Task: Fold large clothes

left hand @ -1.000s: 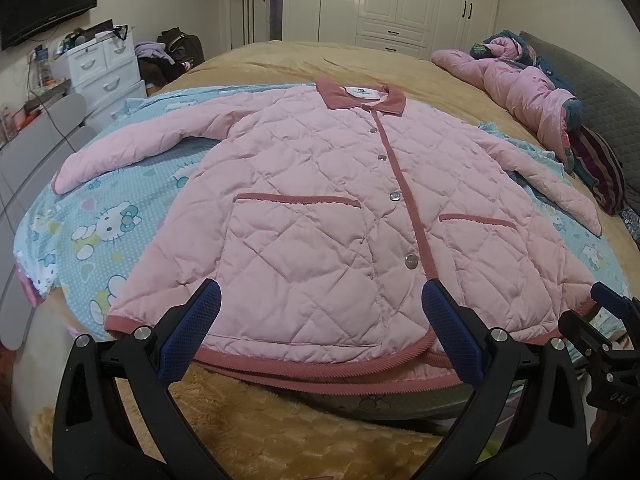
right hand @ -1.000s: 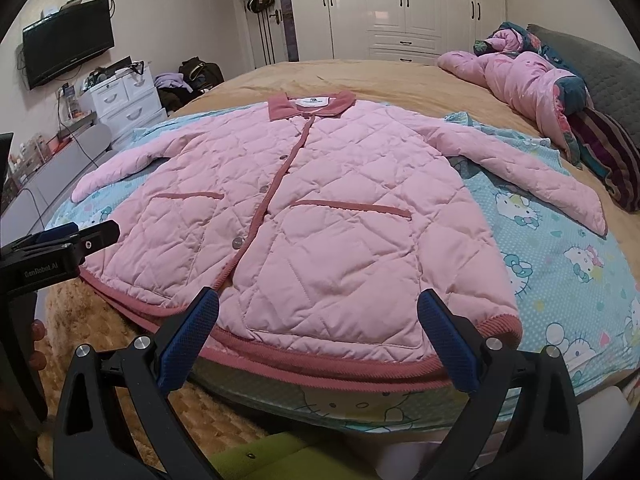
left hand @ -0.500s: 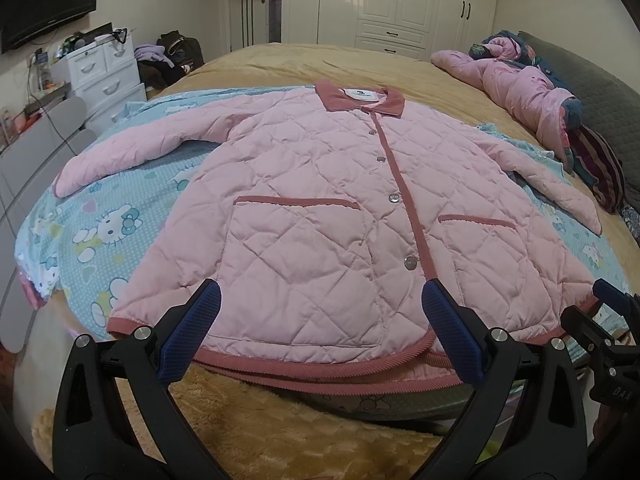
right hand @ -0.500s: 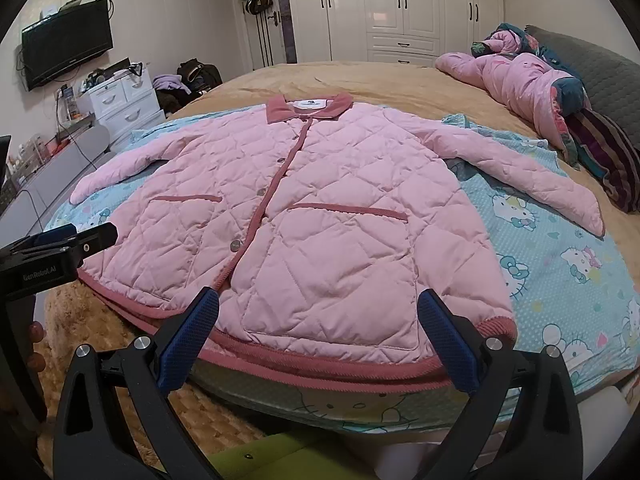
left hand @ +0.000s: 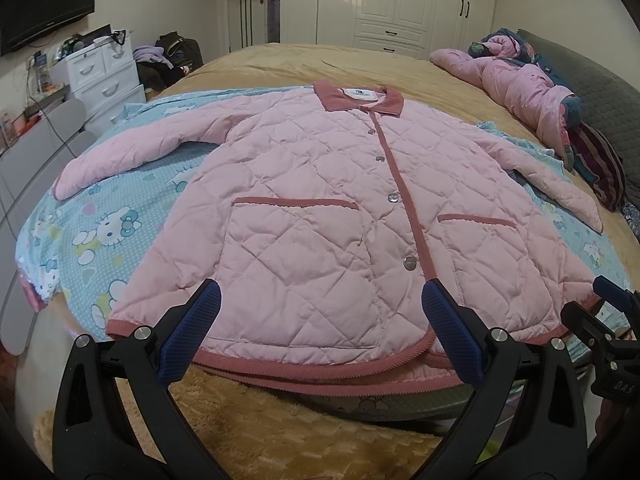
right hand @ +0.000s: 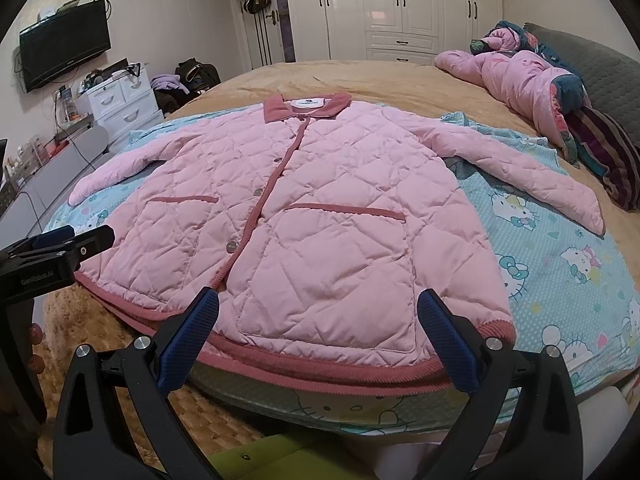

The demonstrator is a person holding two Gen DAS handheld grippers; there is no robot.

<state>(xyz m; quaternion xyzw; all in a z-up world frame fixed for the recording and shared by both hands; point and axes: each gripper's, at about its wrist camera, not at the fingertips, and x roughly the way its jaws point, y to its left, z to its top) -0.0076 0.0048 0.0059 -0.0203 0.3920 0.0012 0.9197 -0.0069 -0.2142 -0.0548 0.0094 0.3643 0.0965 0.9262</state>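
A pink quilted jacket [left hand: 312, 216] [right hand: 312, 224] with dusty-rose trim lies buttoned and flat on a cartoon-cat sheet, both sleeves spread outward, collar at the far end. My left gripper [left hand: 320, 332] hovers open just before the hem on the jacket's left half, nothing between its blue pads. My right gripper [right hand: 318, 330] is open too, in front of the hem on the right half, holding nothing. Each gripper shows at the edge of the other's view: the right gripper [left hand: 608, 320] at the far right, the left gripper [right hand: 60, 244] at the far left.
The light blue cartoon-cat sheet [right hand: 560, 264] covers a tan bedspread [left hand: 304, 64]. A heap of pink bedding and a striped pillow [right hand: 532, 80] lies at the bed's right. White drawers [left hand: 104, 72] and a wall TV [right hand: 64, 44] stand left; wardrobes [right hand: 400, 4] behind.
Both views have shifted only a little; the grippers sit slightly closer to the hem. The jacket has not moved and both grippers stay open.
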